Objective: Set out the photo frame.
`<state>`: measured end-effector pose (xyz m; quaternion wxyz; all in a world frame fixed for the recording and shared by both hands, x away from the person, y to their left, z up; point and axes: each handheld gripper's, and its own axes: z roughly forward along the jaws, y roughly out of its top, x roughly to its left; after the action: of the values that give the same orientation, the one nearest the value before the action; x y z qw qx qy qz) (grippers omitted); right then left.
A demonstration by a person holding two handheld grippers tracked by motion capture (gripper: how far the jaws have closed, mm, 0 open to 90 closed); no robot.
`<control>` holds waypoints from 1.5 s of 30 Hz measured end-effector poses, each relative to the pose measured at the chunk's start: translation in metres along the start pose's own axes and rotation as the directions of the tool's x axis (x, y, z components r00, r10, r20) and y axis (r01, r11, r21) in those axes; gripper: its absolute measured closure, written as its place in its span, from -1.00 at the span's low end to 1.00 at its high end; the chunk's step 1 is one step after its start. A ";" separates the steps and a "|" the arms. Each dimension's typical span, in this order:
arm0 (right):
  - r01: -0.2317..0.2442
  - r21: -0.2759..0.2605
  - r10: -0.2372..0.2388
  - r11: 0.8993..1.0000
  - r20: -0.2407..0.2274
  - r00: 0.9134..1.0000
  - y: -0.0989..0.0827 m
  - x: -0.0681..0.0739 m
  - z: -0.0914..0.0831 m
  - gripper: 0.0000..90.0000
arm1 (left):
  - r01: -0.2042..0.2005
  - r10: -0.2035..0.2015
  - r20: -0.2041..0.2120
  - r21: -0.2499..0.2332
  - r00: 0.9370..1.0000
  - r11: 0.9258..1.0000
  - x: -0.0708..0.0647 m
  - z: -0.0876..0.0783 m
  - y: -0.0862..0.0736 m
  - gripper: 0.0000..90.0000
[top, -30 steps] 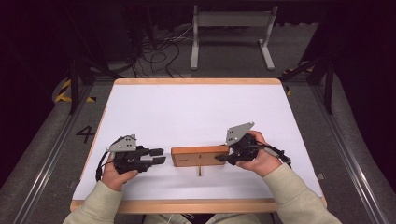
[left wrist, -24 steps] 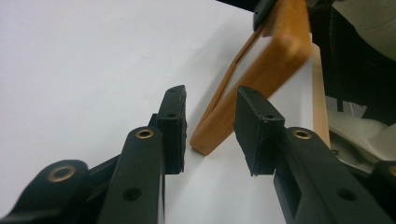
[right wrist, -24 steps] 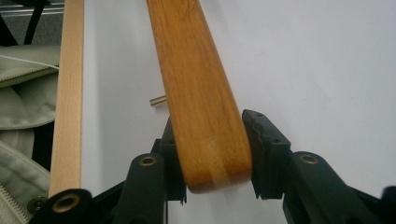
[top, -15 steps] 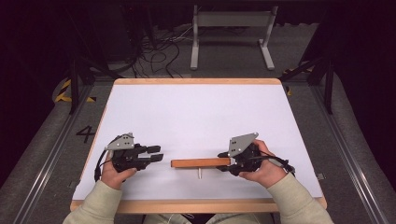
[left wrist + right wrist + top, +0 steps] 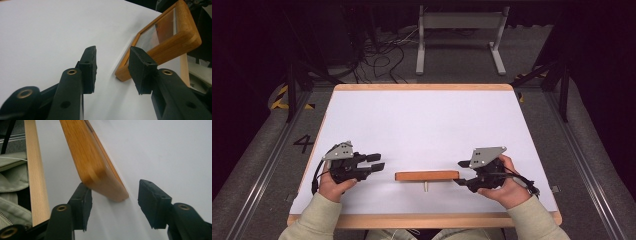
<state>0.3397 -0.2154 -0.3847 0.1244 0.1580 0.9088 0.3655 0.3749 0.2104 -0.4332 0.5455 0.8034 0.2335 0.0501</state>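
Note:
A wooden picture frame (image 5: 427,175) stands on edge near the front of the white table (image 5: 422,125), propped by a small peg (image 5: 425,187) on my side. In the left gripper view its glass face and rounded frame (image 5: 170,37) sit just beyond the jaws. My left gripper (image 5: 379,162) (image 5: 112,60) is open a short way left of it; its jaws have just been opening, with nothing between them. My right gripper (image 5: 458,173) (image 5: 114,184) is open at the frame's right end (image 5: 92,157); its jaws have just been opening too, and neither pad presses on the wood.
The table's wooden front edge (image 5: 35,170) runs close behind the frame, with a pale green sleeve (image 5: 10,182) beyond it. A metal stand (image 5: 459,40) and cables lie on the floor past the far edge.
The frame showed a broad face between both grippers; now it stands thin and upright on its peg. The right gripper has let go and slid right. The left jaws have spread wider.

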 end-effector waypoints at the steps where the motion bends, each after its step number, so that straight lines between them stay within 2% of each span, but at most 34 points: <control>1: -0.011 0.000 0.011 1.000 0.003 1.000 -0.003 0.000 -0.003 0.09 | 0.003 -0.003 -0.006 -0.003 1.000 1.000 0.000 -0.001 0.000 0.30; 9: -0.050 0.029 0.051 0.998 -0.037 0.998 -0.026 -0.003 -0.003 0.55 | -0.006 0.007 -0.032 0.009 0.999 1.000 -0.002 -0.003 0.002 0.27; 14: -0.043 0.040 0.045 0.998 -0.063 0.997 -0.030 -0.002 0.002 0.71 | -0.009 0.010 -0.047 0.019 0.999 1.000 -0.002 -0.002 0.002 0.25; 19: -0.037 0.049 0.041 0.998 -0.072 0.997 -0.033 -0.001 0.010 0.82 | -0.019 0.019 -0.072 0.007 0.997 1.000 -0.004 -0.004 0.003 0.25; 24: -0.038 0.050 0.042 0.998 -0.084 0.996 -0.034 0.000 0.019 0.97 | -0.019 0.020 -0.077 0.008 0.997 1.000 -0.003 -0.003 0.003 0.24; 37: -0.069 0.059 0.075 0.996 -0.106 0.992 -0.033 0.001 0.038 1.00 | -0.017 0.018 -0.081 0.012 0.997 1.000 -0.003 -0.002 0.002 0.23; 42: -0.104 0.039 0.107 0.994 -0.090 0.990 -0.032 -0.001 0.042 1.00 | -0.019 0.019 -0.081 0.011 0.997 1.000 -0.003 -0.002 0.002 0.23; 45: -0.120 0.038 0.123 0.992 -0.104 0.987 -0.032 -0.002 0.045 1.00 | -0.021 0.021 -0.084 0.008 0.996 1.000 -0.003 -0.003 0.002 0.24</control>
<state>0.3511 -0.2100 -0.4382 0.0508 0.1955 0.9085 0.3658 0.3717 0.2110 -0.4296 0.5318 0.8048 0.2482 0.0889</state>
